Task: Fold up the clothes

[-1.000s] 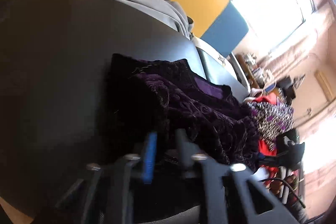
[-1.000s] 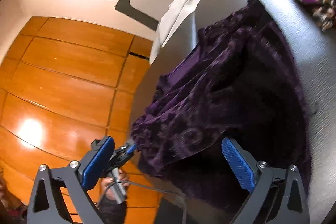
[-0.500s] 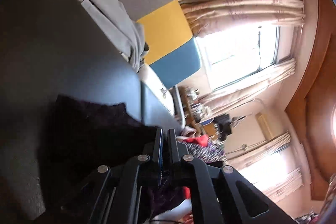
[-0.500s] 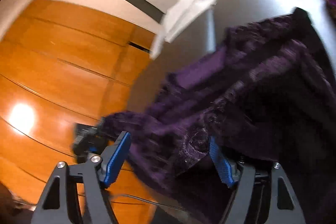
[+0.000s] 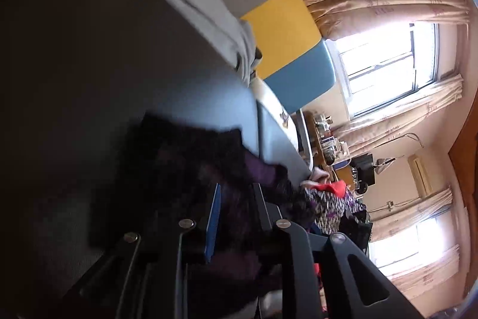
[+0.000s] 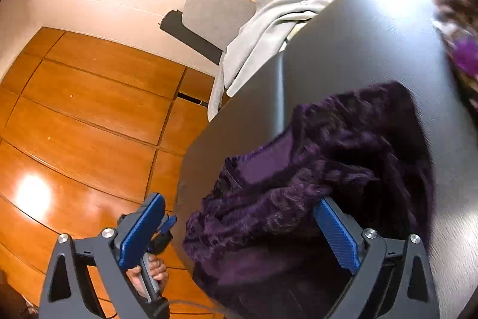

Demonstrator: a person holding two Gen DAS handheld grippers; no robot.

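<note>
A dark purple velvet garment [image 6: 328, 169] lies bunched at the near corner of the dark table [image 6: 373, 35], one fold hanging over the edge. My right gripper [image 6: 239, 229] is open and its jaws are opening wide. The bunch sits between its blue pads [image 6: 143, 229] without being pinched. In the left wrist view the same garment [image 5: 185, 151] looks almost black. My left gripper [image 5: 237, 190] has its jaws opening, with fabric lying in the narrow gap. That gripper also shows in the right wrist view, held by a hand [image 6: 152, 271] below the table edge.
A pale grey garment [image 6: 269, 29] is draped over a sofa with grey, yellow and blue panels [image 5: 283, 26] behind the table. A heap of red and leopard-print clothes [image 5: 328, 199] lies at the table's far end. Glossy wooden floor [image 6: 89, 109] is beside the table.
The left jaws, pressed together half a second ago, now stand slightly apart. The right jaws narrowed around the purple bunch, then spread wide again, and that gripper drew back a little.
</note>
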